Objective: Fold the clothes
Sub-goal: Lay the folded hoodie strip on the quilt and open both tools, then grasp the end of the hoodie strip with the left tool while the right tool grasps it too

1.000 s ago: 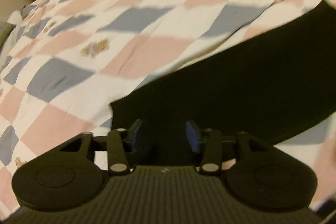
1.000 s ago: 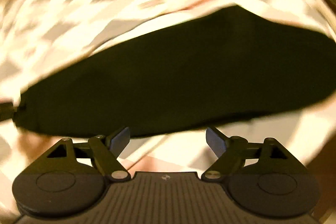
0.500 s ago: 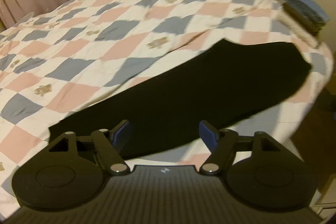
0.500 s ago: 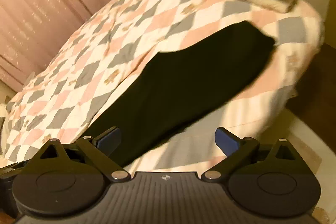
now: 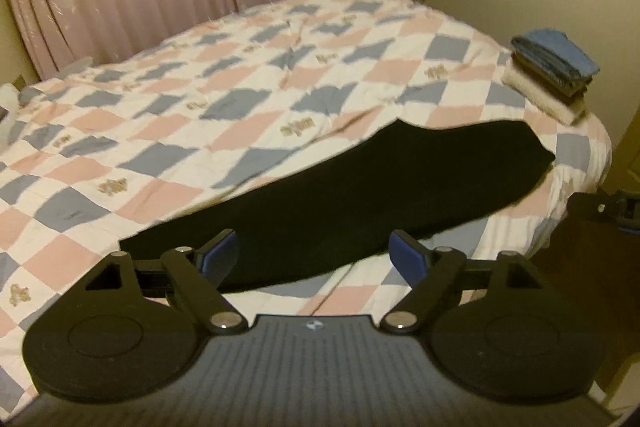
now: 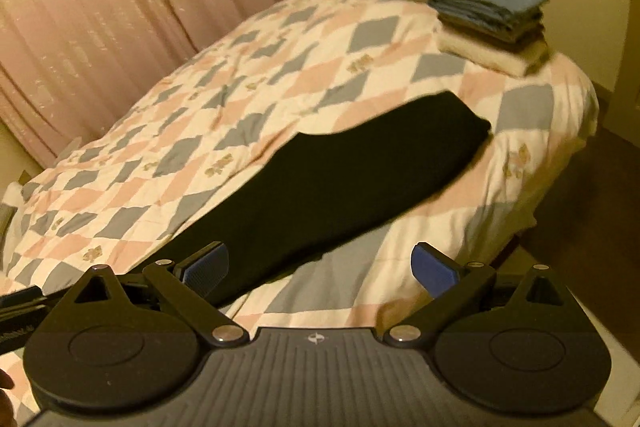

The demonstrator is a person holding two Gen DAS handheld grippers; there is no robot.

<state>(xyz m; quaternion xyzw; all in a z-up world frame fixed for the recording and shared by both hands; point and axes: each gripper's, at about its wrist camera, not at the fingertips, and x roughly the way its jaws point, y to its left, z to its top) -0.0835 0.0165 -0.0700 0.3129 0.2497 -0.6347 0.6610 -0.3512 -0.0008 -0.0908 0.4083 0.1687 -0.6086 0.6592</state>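
Left gripper (image 5: 314, 253), right gripper (image 6: 320, 267) both wide, empty; 1 black garment (image 5: 360, 195) flat on bed (image 5: 200, 107).

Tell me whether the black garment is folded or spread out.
Laid out long and flat: the black garment runs as one long strip along the quilt's near edge. Layers inside it cannot be told.

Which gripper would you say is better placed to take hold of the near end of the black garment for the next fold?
Probably the left gripper: its open fingers frame the near end of the black garment. The right gripper, also open, faces mostly bare quilt.
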